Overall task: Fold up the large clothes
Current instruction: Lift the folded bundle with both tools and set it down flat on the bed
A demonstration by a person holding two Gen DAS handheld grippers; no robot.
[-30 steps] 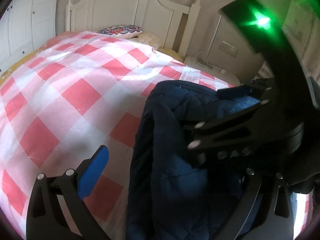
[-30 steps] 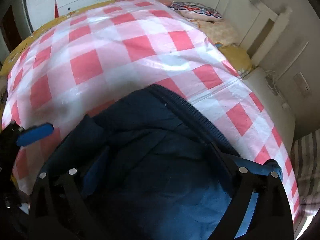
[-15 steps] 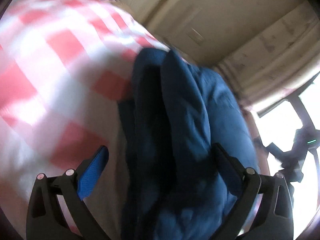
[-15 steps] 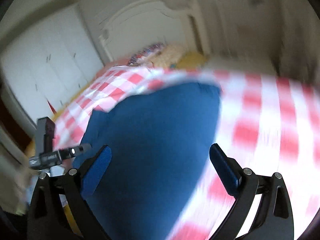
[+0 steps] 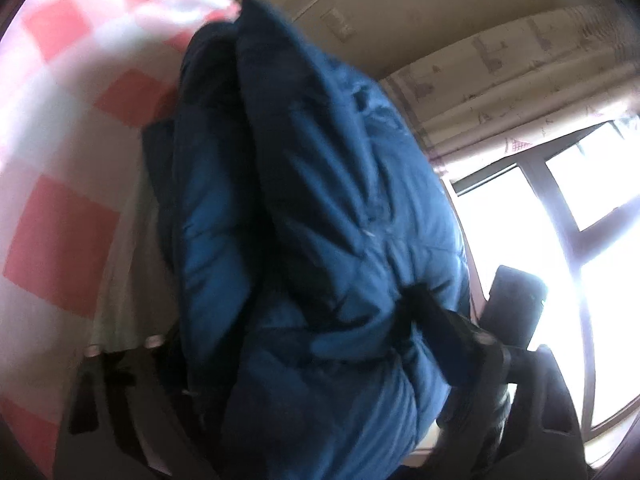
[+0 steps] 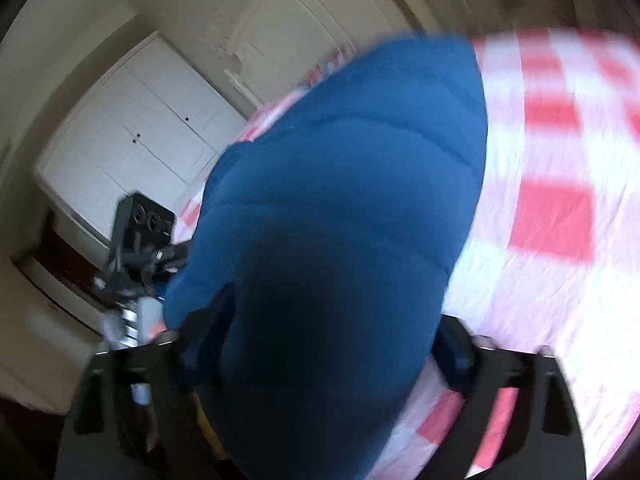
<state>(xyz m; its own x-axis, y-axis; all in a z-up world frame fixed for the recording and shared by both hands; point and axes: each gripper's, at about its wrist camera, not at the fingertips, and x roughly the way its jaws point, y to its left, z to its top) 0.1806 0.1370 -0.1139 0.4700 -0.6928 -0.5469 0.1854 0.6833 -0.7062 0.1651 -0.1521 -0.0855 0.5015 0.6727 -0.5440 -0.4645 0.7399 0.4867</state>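
Filling the middle of both frames, the padded dark-blue quilted jacket (image 5: pixel 320 216) lies bunched on the red-and-white checked bedspread (image 5: pixel 60 168). In the left wrist view it runs from the upper centre down to the bottom edge, folded into thick ridges, with the bedspread along the left side and a bright window (image 5: pixel 560 240) at the right. The left gripper (image 5: pixel 288 344) has just been closing; its black fingers (image 5: pixel 452 328) sit at either flank of the jacket's bulk with the cloth bulging between them, apparently pressed in at the right side. In the right wrist view the jacket (image 6: pixel 340 220) spreads from upper right of centre down to the bottom, the bedspread (image 6: pixel 560 208) to its right, white wardrobe doors (image 6: pixel 132 148) at upper left. The right gripper (image 6: pixel 320 344) has likewise just been closing, its fingers (image 6: pixel 456 352) hugging the padded cloth on both sides. The other gripper shows at the left edge of that frame, partly blurred.
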